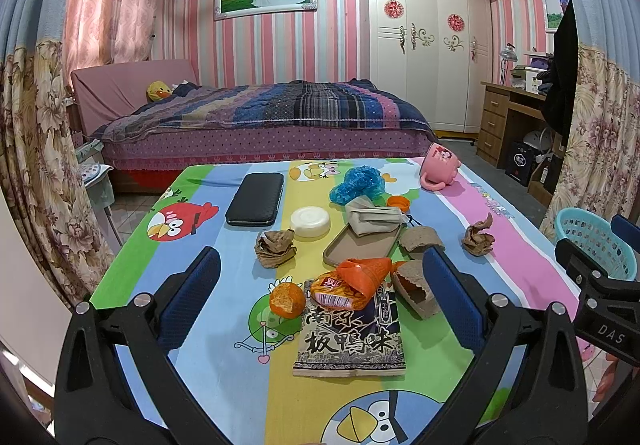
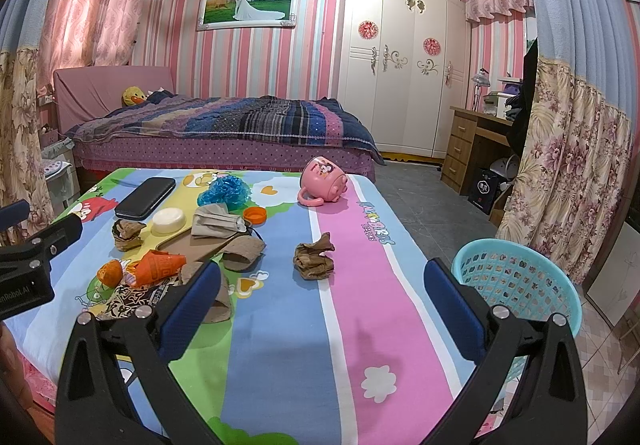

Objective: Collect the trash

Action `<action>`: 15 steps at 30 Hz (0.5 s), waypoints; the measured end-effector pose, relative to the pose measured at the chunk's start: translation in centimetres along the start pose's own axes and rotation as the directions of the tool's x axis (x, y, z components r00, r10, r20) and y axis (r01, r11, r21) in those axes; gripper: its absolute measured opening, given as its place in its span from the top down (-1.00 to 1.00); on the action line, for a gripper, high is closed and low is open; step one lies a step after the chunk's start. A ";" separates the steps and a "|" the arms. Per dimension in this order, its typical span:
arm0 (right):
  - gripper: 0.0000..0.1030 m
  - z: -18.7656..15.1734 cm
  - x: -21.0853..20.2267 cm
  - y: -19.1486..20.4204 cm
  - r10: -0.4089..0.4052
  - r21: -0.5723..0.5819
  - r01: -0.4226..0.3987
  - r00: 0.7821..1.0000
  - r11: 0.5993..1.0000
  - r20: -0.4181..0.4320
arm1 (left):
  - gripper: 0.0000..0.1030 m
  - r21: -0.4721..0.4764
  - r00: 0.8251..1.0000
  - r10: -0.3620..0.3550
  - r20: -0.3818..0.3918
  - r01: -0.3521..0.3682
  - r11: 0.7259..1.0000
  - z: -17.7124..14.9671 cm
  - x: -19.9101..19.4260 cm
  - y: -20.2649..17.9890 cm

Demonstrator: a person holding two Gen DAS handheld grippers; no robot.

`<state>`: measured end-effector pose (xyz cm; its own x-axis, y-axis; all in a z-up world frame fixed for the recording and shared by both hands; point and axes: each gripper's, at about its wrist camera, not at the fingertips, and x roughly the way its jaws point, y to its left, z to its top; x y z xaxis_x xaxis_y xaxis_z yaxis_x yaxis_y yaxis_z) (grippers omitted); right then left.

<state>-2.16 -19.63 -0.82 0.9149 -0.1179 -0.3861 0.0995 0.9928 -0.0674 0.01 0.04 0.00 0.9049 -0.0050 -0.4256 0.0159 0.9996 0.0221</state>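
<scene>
Cartoon-print tablecloth (image 2: 280, 325) covers the table. Both claws gape, holding nothing: the left gripper (image 1: 320, 293) frames an orange wrapper (image 1: 356, 281) (on a snack bag (image 1: 352, 341)), while a turquoise basket (image 2: 516, 281) sits just beyond the right gripper (image 2: 322, 297), near its right finger.

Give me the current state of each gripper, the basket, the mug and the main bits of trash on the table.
left gripper: open, empty
right gripper: open, empty
basket: upright, looks empty, at the table's right edge
pink mug: tipped on its side
snack packet: lying flat
orange wrapper: torn open, on the packet
orange peel: loose on the cloth
paper wad: crumpled, alone on the pink stripe
</scene>
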 end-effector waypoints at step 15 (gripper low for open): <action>-0.93 0.0 0.1 0.0 0.000 0.000 0.000 1.000 1.000 0.000 | -0.90 -0.001 1.000 -0.002 0.001 0.002 1.000 0.0 0.0 0.0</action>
<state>-2.10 -19.60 -0.86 0.9150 -0.1180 -0.3858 0.0996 0.9927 -0.0672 -0.02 0.05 0.00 0.9053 -0.0071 -0.4247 0.0173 0.9996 0.0203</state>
